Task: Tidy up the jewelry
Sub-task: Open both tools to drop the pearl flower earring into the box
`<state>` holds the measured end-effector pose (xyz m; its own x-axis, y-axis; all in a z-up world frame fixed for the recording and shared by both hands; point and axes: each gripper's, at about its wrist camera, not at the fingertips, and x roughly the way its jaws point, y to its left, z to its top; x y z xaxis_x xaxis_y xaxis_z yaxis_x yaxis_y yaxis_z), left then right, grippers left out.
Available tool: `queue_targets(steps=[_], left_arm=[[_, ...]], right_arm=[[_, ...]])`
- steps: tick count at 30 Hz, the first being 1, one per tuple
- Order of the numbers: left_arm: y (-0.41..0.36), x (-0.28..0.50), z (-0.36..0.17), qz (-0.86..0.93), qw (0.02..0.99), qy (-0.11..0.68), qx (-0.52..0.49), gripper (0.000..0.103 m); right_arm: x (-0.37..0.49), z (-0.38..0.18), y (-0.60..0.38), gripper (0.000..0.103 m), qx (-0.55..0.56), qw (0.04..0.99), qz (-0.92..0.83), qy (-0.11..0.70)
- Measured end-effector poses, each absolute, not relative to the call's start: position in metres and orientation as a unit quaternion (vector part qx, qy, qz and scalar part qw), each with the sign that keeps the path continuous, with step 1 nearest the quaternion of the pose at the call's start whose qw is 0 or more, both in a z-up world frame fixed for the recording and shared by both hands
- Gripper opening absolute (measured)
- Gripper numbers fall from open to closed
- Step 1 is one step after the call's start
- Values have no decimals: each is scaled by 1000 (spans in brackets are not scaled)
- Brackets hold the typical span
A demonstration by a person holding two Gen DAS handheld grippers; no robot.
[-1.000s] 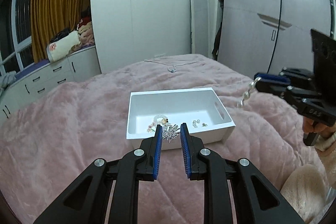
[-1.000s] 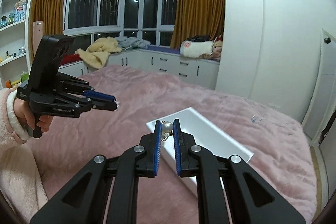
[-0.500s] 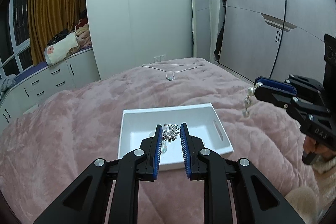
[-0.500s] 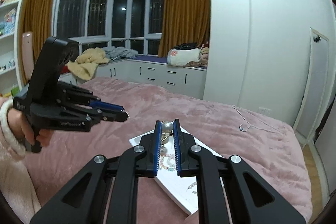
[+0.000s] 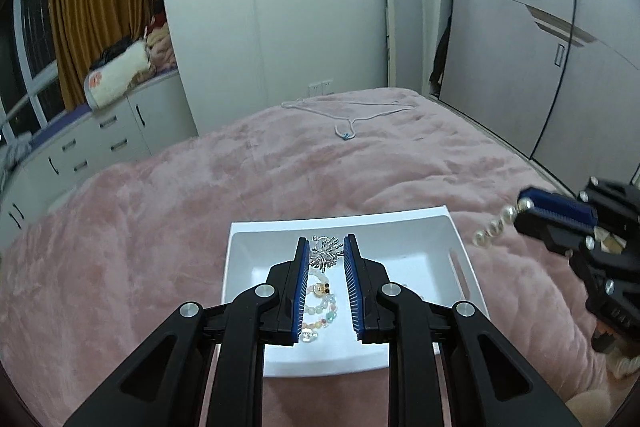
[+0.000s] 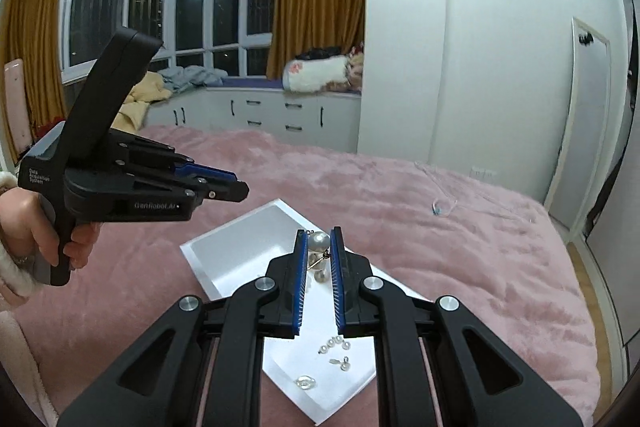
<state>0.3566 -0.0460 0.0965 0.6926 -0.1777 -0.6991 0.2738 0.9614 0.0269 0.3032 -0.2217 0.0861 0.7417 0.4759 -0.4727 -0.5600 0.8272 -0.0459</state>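
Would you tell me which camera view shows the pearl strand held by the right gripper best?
The left wrist view: the pearl strand dangles in profile from the right gripper. The right wrist view shows only a few pearls between its pads.

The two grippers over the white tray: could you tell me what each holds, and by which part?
The left gripper pinches a silver spiky brooch at its fingertips. The right gripper grips a pearl strand by its top bead; the rest dangles.
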Motion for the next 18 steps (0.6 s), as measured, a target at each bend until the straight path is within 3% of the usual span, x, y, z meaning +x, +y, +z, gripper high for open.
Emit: queue_targets(steps=[14, 16, 17, 18], left_arm=[[-43, 401, 24, -112, 900, 417, 64, 23], [-44, 399, 22, -109, 904, 409, 60, 36], [-44, 398, 21, -106, 906, 406, 57, 48], [-44, 397, 21, -104, 907, 404, 55, 52]], right_arm=[[329, 40, -221, 13, -81, 912, 274, 294], [329, 38, -220, 15, -82, 911, 273, 298], [328, 37, -219, 19, -80, 910, 273, 301], [327, 38, -219, 33, -80, 910, 273, 301]])
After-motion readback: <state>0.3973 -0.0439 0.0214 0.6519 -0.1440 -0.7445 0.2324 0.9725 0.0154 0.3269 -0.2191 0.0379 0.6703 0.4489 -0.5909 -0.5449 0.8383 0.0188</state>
